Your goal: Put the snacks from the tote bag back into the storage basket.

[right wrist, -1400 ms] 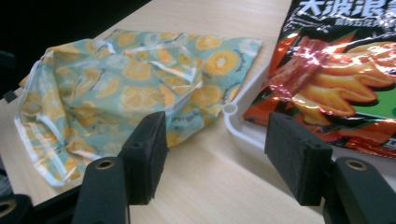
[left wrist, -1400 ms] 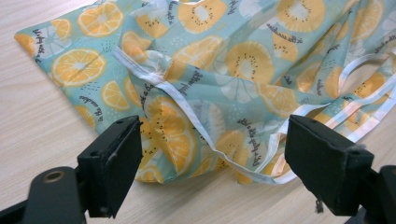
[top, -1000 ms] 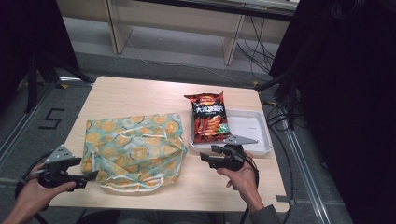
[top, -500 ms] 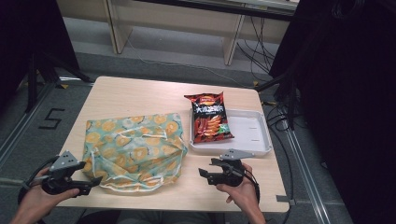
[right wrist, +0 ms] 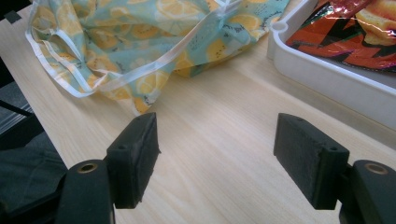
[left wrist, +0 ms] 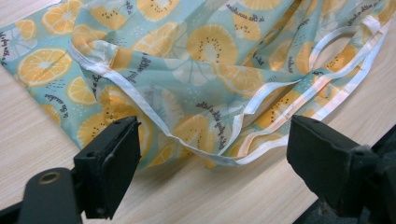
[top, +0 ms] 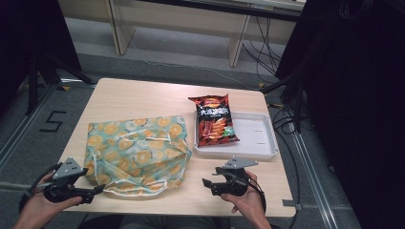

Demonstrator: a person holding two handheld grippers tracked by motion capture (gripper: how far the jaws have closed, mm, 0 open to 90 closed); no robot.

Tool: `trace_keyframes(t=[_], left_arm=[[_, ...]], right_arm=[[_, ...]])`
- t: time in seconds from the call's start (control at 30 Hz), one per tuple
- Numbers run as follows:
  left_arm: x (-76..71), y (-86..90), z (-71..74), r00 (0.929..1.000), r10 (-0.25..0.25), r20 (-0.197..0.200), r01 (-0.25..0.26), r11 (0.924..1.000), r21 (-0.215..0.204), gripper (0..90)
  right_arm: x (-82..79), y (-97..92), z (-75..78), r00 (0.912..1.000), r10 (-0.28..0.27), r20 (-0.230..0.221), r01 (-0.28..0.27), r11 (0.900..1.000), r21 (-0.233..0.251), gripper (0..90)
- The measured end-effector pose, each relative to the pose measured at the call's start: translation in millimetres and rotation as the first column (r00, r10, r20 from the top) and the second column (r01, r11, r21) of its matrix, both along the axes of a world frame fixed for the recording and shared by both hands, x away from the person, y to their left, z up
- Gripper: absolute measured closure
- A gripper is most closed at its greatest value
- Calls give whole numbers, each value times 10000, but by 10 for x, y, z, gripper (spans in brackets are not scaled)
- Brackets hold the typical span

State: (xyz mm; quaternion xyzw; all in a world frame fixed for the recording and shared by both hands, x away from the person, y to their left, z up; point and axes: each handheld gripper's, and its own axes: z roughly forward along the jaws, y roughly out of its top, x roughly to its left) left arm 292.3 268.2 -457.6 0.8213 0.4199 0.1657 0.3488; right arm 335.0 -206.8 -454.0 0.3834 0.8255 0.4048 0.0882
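Note:
A fabric bag [top: 136, 152] printed with orange slices on pale green, with white handles, lies crumpled on the left half of the wooden table [top: 143, 98]. My left gripper [top: 94, 187] sits at the bag's near left corner. Its jaws stand open just short of the bag [left wrist: 196, 70] and its white hem. My right gripper [top: 212, 176] is near the front edge, right of the bag and in front of the white tray [top: 260, 145]. Its jaws have just been opening and are open over bare wood [right wrist: 217, 140], nothing between them. A red crisp packet [top: 215, 120] lies in the tray's left side.
The tray's wall [right wrist: 327, 77] rises at the upper right in the right gripper view, with the packet [right wrist: 355, 28] inside and the bag [right wrist: 140, 37] at upper left. Cables and table legs stand on the floor behind the table. A dark curtain hangs at the right.
The right hand has drawn back from the tray toward the table's front edge. The left hand has stayed nearly where it was. Bag, tray and packet have not moved.

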Motion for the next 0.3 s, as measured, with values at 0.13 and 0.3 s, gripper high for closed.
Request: trace_keyframes(t=[0.13,0.3], left_arm=[[3,7,2,10000,-14,-33,14,10000,46,169],[9,6,-17,9999,113,-18,-113,9999,-80,169]], right_arm=[[-4,5,-3,10000,-29,-81,28,10000,-95,315],[-1,10,-1,10000,1,-56,-2,9999,-112,311]])
